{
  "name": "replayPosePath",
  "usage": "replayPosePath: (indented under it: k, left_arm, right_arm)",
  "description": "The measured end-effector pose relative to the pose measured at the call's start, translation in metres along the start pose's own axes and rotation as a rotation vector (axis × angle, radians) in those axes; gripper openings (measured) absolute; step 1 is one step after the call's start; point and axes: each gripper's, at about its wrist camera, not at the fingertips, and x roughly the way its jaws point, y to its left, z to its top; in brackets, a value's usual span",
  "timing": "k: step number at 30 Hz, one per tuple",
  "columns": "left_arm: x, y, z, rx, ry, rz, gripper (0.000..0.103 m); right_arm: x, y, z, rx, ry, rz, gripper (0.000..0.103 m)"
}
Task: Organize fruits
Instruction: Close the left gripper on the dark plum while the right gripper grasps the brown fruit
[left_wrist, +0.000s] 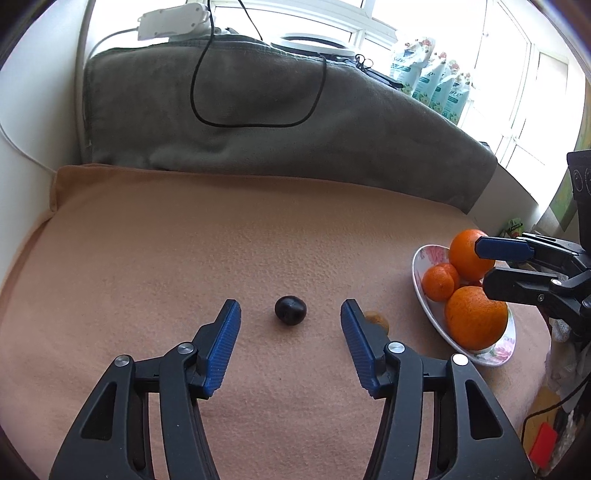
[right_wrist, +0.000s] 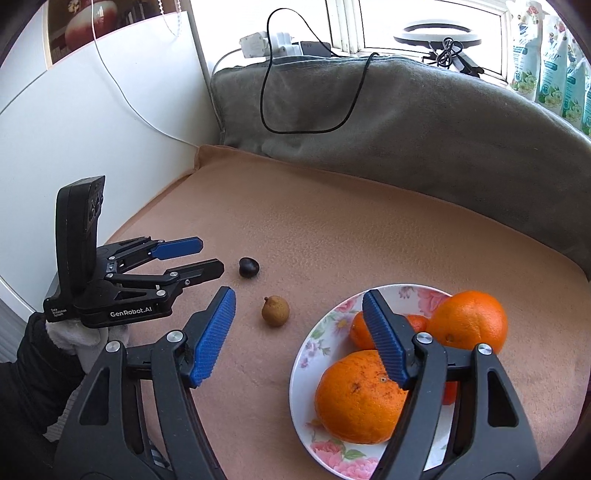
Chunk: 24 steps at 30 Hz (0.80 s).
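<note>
Left wrist: left hand-held gripper (left_wrist: 290, 314) agape, empty, dark fruit (left_wrist: 290, 310) ahead; right hand-held gripper (right_wrist: 299, 302) agape, empty, over plate (right_wrist: 325, 325).

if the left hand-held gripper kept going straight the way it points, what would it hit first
Most likely the dark fruit: it lies on the blanket centred ahead of the left hand-held gripper, whose open jaws hold nothing. Depth is hard to judge, so it could meet the blanket just short of it.
</note>
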Motion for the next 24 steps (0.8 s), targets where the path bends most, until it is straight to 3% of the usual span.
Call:
replayPosePath:
  k: [4,7,24]
  left_arm:
    - [0.009,0.001,-0.001,-0.005,0.02,-0.016,0.048]
    - [0.013,0.002,-0.001,-0.007,0.031,-0.023,0.046]
    - [0.036,0.008,0.004,-0.01,0.086,-0.04,0.041]
  right_arm:
    - [0.016,0.012,-0.004,-0.054,0.045,0.002,0.064]
    - [0.03,0.016,-0.005,-0.069,0.087,0.017,0.049]
    - [0.081,0.036,-0.008,-0.177,0.213,0.001,0.039]
